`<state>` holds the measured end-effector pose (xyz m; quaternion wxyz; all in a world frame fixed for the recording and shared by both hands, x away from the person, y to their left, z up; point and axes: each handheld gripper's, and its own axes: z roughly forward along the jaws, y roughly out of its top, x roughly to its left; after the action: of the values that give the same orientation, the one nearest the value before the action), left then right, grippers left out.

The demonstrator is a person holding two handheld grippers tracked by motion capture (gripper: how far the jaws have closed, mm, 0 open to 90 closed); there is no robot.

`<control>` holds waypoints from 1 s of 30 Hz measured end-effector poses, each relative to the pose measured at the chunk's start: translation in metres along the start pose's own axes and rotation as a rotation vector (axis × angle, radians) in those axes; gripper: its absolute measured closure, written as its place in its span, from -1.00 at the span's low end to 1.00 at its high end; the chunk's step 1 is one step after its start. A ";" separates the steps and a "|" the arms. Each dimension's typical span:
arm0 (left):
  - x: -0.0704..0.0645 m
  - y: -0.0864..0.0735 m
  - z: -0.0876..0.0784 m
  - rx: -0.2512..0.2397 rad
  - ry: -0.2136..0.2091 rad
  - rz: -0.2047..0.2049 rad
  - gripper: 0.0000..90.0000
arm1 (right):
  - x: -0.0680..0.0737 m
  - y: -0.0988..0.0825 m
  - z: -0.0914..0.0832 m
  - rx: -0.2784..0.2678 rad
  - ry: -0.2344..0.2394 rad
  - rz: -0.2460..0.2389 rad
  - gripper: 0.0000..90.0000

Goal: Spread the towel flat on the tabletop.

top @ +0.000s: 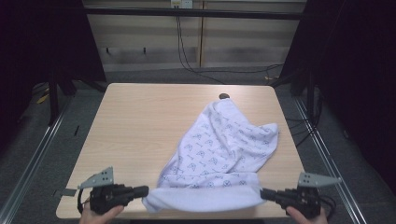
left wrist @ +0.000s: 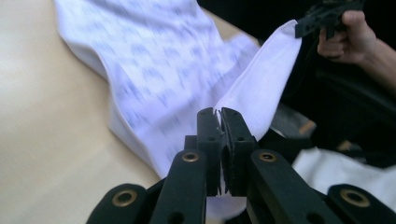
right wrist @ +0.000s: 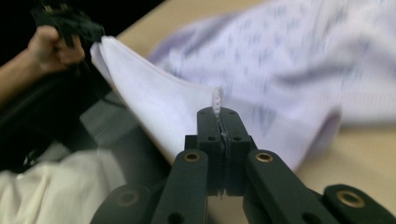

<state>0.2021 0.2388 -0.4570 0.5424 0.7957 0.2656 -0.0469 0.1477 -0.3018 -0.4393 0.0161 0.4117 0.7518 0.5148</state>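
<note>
The white towel with blue print (top: 219, 144) lies on the right half of the wooden table (top: 140, 121), its near edge stretched along the table's front between both tools: left gripper (top: 142, 191) and right gripper (top: 265, 193) each clench one corner
</note>
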 end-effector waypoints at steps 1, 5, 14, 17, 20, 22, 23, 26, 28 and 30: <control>-0.007 -0.006 -0.003 0.015 -0.009 0.016 0.94 | 0.002 -0.010 -0.003 0.019 0.014 0.015 0.97; -0.023 -0.004 -0.011 0.037 -0.126 0.045 0.84 | 0.016 -0.034 -0.018 0.125 0.067 -0.001 0.55; 0.027 0.023 0.030 0.070 -0.018 0.030 0.59 | -0.013 0.002 0.009 0.093 -0.091 -0.029 0.41; 0.052 0.030 0.048 0.079 0.021 -0.033 0.53 | -0.030 0.015 0.022 0.085 -0.144 -0.037 0.35; 0.081 0.038 0.066 0.080 0.095 -0.080 0.40 | -0.053 0.030 0.041 0.108 -0.127 -0.014 0.30; 0.088 0.039 0.075 0.085 0.077 -0.112 0.28 | -0.059 0.031 0.053 0.140 -0.120 -0.014 0.30; 0.088 0.039 0.075 0.085 0.077 -0.112 0.19 | -0.059 0.031 0.053 0.140 -0.120 -0.014 0.30; 0.087 0.042 0.098 0.136 0.111 -0.112 0.15 | -0.056 0.023 0.066 0.195 -0.116 -0.001 0.52; 0.089 0.042 0.109 0.172 0.109 -0.134 0.44 | -0.049 0.017 0.062 0.200 -0.094 -0.009 0.76; 0.088 0.041 0.112 0.211 0.136 -0.104 0.78 | -0.037 0.010 0.054 0.191 -0.051 -0.015 0.87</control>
<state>0.3203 0.1611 -0.5004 0.4332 0.8348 0.3362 -0.0484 0.2025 -0.2830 -0.4715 -0.0001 0.4188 0.7999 0.4298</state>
